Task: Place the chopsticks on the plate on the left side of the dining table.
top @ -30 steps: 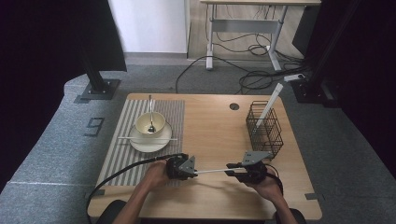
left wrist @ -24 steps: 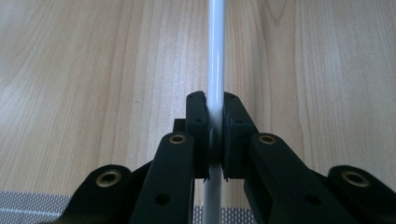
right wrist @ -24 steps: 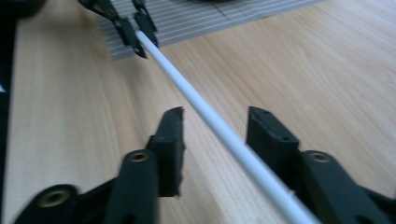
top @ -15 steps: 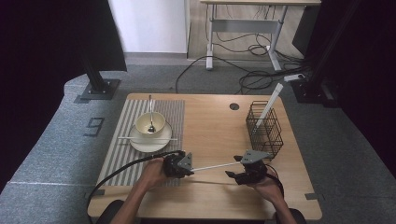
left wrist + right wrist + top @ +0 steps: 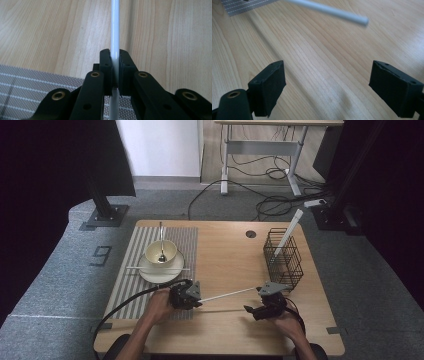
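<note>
A thin white stick [image 5: 227,294] hangs just above the wooden table [image 5: 225,255], and my left gripper [image 5: 196,300] is shut on its left end. In the left gripper view the stick [image 5: 115,32] runs straight ahead out of the closed left gripper [image 5: 114,72]. My right gripper [image 5: 251,310] sits below and beside the stick's free tip, apart from it. In the right gripper view the right gripper [image 5: 328,87] is wide open over bare wood, with the stick's tip [image 5: 352,17] passing above, blurred.
A striped mat [image 5: 135,285] on the left carries a plate [image 5: 150,274], a cream bowl [image 5: 161,251] with a spoon, and a second white stick [image 5: 135,268] across the plate. A black wire basket [image 5: 284,255] at the right holds another stick. A round hole [image 5: 251,234] lies near the far edge.
My right gripper has drawn back toward the table's front edge and now sits off the stick's tip. The left gripper keeps hold of the stick, shifted slightly left.
</note>
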A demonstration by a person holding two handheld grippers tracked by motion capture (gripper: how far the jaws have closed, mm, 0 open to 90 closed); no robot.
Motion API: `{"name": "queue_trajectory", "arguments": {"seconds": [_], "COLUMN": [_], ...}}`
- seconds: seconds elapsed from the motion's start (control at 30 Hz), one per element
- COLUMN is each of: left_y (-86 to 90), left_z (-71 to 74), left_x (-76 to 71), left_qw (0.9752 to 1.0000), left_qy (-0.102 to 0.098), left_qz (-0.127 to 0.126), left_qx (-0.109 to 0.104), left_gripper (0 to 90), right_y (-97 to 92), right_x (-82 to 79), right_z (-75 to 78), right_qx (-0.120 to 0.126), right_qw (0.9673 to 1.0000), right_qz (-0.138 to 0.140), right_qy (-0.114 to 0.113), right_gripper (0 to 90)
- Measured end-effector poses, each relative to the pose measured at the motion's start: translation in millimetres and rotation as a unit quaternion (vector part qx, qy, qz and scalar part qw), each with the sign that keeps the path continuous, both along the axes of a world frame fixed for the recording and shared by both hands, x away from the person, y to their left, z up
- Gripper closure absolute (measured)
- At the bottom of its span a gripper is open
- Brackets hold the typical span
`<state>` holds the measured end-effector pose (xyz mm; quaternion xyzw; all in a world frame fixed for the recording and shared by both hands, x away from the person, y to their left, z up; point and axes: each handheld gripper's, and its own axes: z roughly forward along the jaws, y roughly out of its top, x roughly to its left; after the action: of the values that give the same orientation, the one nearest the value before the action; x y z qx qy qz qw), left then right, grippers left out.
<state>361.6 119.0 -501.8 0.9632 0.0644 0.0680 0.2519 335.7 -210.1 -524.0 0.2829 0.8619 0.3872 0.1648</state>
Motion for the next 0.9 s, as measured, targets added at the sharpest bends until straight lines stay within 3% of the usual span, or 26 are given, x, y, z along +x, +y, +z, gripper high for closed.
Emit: {"name": "queue_trajectory", "arguments": {"seconds": [0.27, 0.4, 0.57, 0.9], "left_y": [10.5, 17.3, 27.7, 47.1], "left_z": [-1.3, -1.0, -0.3, 2.1], "left_x": [1.5, 2.4, 5.1, 8.7], "left_qw": [0.9996, 0.9991, 0.9978, 0.9942], "left_qy": [0.012, 0.018, 0.025, 0.036], "left_qz": [0.025, 0.04, 0.062, 0.101], "left_qx": [0.004, -0.001, -0.006, -0.012], "left_gripper": [83.8, 83.8, 83.8, 83.7], "right_y": [-6.7, -8.6, -11.9, -17.5], "right_x": [-3.6, -5.8, -7.5, -12.0], "right_z": [-8.5, -13.1, -18.8, -26.1], "right_qx": [-0.001, -0.005, -0.004, -0.008], "right_qw": [0.9998, 0.9996, 0.9993, 0.9985], "right_qz": [-0.006, -0.014, -0.027, -0.038], "right_qy": [0.017, 0.022, 0.027, 0.039], "right_gripper": [12.1, 7.2, 0.0, 0.0]}}
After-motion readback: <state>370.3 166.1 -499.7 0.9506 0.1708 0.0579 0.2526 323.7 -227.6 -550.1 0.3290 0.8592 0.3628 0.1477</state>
